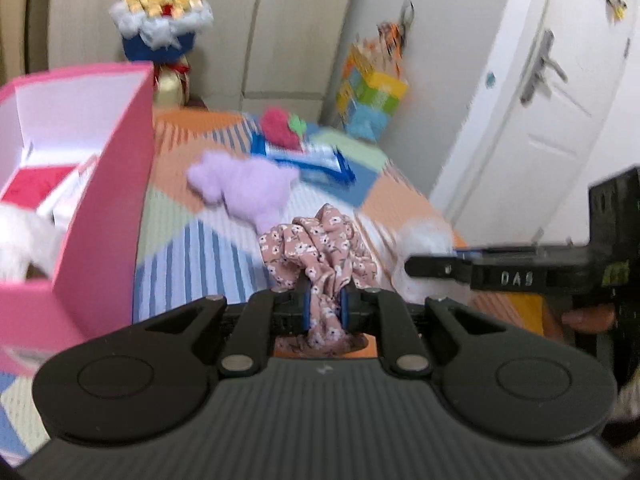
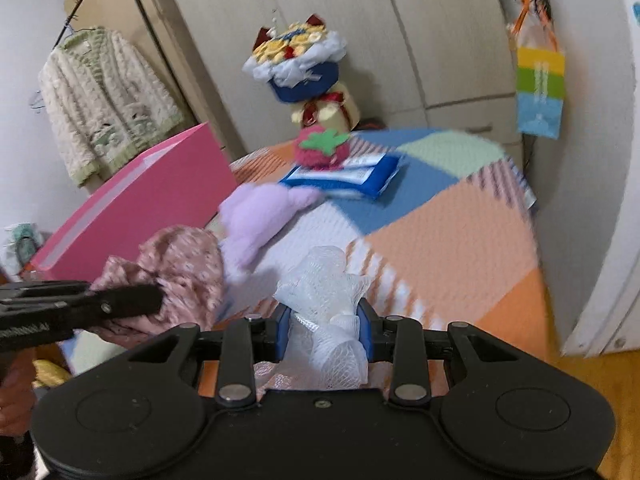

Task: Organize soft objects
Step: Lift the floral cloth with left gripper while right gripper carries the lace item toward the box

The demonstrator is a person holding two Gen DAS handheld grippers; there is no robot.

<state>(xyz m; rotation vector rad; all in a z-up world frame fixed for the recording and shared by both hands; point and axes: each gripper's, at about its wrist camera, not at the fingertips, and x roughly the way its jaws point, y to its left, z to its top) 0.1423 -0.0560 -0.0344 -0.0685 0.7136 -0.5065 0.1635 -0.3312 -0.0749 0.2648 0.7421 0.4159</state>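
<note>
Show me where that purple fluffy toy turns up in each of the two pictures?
Left wrist view: the purple plush toy lies just above centre on the patchwork blanket, beyond the floral cloth.
Right wrist view: the purple plush toy sits left of centre, beside the pink box.
Shared landmark: the blue book with the red strawberry plush on it.

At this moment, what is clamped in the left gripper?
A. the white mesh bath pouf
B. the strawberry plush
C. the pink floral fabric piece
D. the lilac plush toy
C: in the left wrist view the left gripper has its blue pads closed on the pink floral fabric piece, while the white mesh bath pouf sits in the right gripper.
</note>
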